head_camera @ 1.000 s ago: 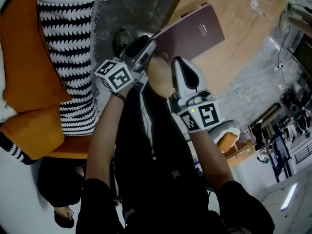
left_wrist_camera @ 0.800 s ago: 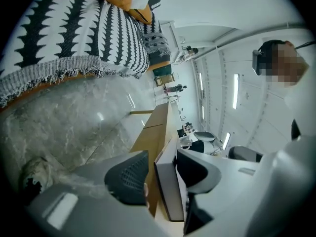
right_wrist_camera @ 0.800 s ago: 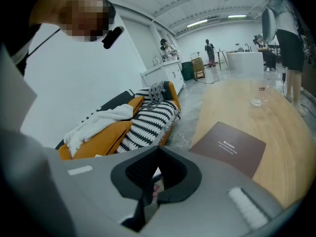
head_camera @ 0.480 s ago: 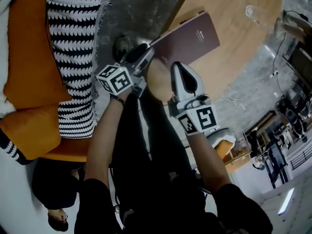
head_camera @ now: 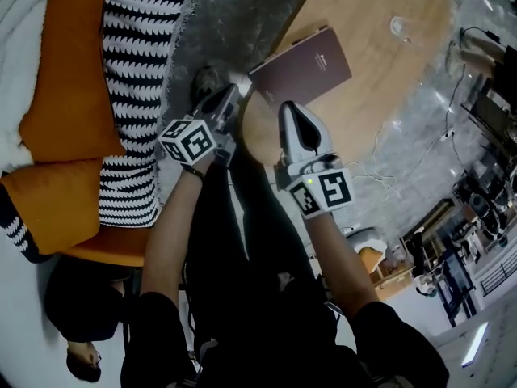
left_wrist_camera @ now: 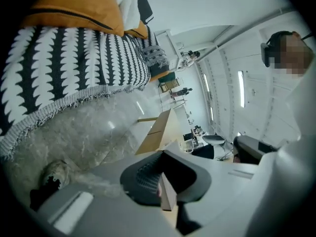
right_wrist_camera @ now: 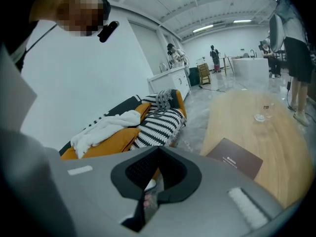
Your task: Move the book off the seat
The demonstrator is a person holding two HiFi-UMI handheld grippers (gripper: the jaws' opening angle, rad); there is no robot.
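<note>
The dark maroon book (head_camera: 303,65) lies flat on the round wooden table (head_camera: 380,79); it also shows in the right gripper view as the book (right_wrist_camera: 235,158). My left gripper (head_camera: 233,95) hovers just short of the book's near-left corner, apart from it. Its jaws have just been closing and now stand shut with nothing between them, as the left gripper (left_wrist_camera: 163,184) shows. My right gripper (head_camera: 288,108) hangs over the table's near edge, just short of the book, shut and empty; up close the right gripper (right_wrist_camera: 148,191) shows its pads together.
An orange sofa (head_camera: 60,128) with a black-and-white striped blanket (head_camera: 137,63) and a white throw (right_wrist_camera: 106,125) stands at the left. A grey rug (head_camera: 226,10) lies between sofa and table, with a shoe (left_wrist_camera: 52,174) on it. A glass (head_camera: 398,27) stands on the table's far side.
The left gripper has let go of the book's corner, drawn back toward me and shut. Both grippers have risen slightly. The book stays flat on the table.
</note>
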